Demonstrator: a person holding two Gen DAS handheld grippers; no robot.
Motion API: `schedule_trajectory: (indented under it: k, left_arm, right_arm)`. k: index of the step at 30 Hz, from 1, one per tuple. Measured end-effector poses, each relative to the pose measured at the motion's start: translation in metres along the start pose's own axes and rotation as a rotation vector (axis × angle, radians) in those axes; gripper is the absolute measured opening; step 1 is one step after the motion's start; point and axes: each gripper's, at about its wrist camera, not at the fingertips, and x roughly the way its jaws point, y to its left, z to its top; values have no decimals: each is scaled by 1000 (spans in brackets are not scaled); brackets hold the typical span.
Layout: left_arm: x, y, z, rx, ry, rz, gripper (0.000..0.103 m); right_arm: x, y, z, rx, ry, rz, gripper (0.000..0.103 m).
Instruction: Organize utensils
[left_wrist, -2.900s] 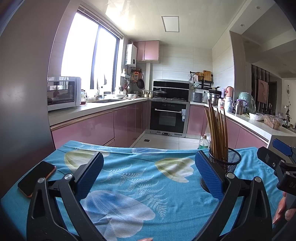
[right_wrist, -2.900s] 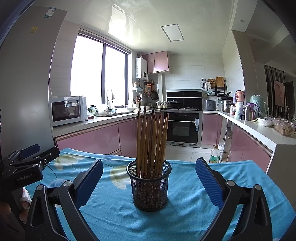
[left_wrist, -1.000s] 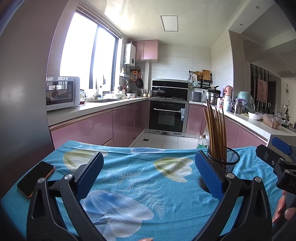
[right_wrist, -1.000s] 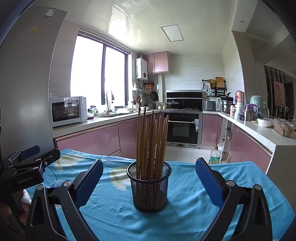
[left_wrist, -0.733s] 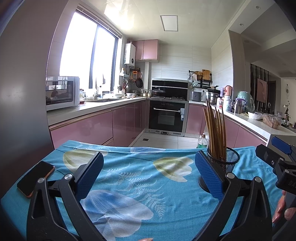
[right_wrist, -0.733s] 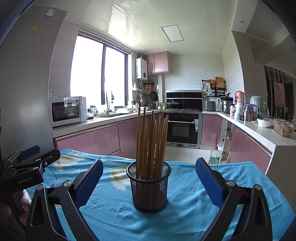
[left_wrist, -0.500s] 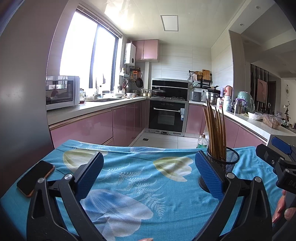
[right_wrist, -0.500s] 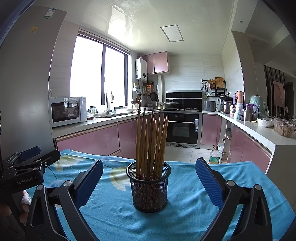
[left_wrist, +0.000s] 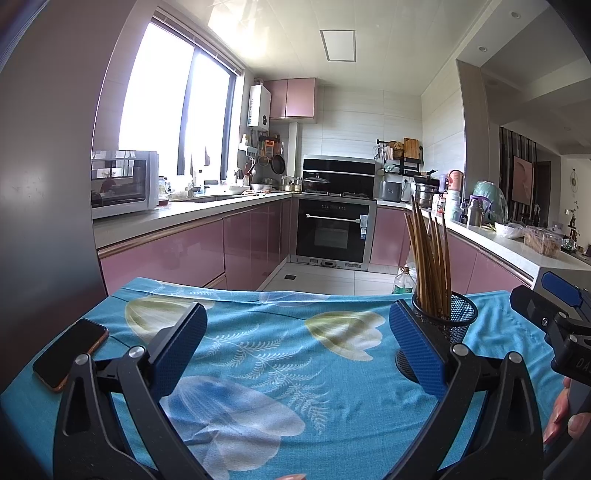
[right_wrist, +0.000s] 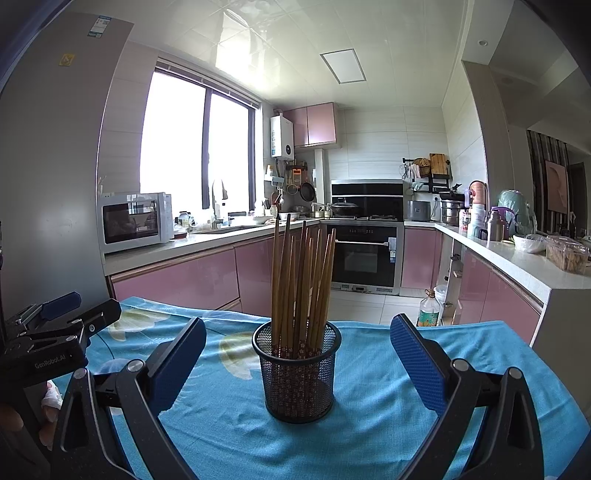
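A black mesh holder (right_wrist: 297, 373) stands upright on the blue floral tablecloth (right_wrist: 373, 417) and holds several brown chopsticks (right_wrist: 301, 280). My right gripper (right_wrist: 297, 363) is open and empty, with the holder standing between and just beyond its blue pads (right_wrist: 415, 363). My left gripper (left_wrist: 297, 349) is open and empty over the cloth, left of the holder (left_wrist: 448, 332). The holder sits behind the left gripper's right pad (left_wrist: 415, 352). The chopsticks (left_wrist: 428, 258) show there too.
A black phone (left_wrist: 70, 354) lies at the cloth's left edge. The right gripper's body shows at the far right in the left wrist view (left_wrist: 554, 325). The left gripper's body shows at the left in the right wrist view (right_wrist: 51, 343). Pink kitchen cabinets and an oven (right_wrist: 364, 254) stand behind the table.
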Motion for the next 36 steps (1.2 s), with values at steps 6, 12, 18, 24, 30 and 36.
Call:
schedule_trajectory:
  k: [6,12,18,24,30,36]
  left_arm:
    - [1,-1,-1,0,1,-2,97]
    - [1,-1,-3,-1,2,-4,97]
    - [1,-1,-3,0,2,-3,97]
    - [0,-3,-5,0,4,-7,97]
    - [0,-3,-7,0,4,-9,97]
    - [-1,-3,-8,0,4,-10,97]
  right_arm:
    - [1,0,0,0,1,0,97]
    - [0,0,0,0,0,0,97]
    - [0,0,0,0,1,0,97]
    - [0,0,0,0,-1,-1,97]
    - [0,0,0,0,0,-1,97]
    - [0,0,0,1,0,0,97]
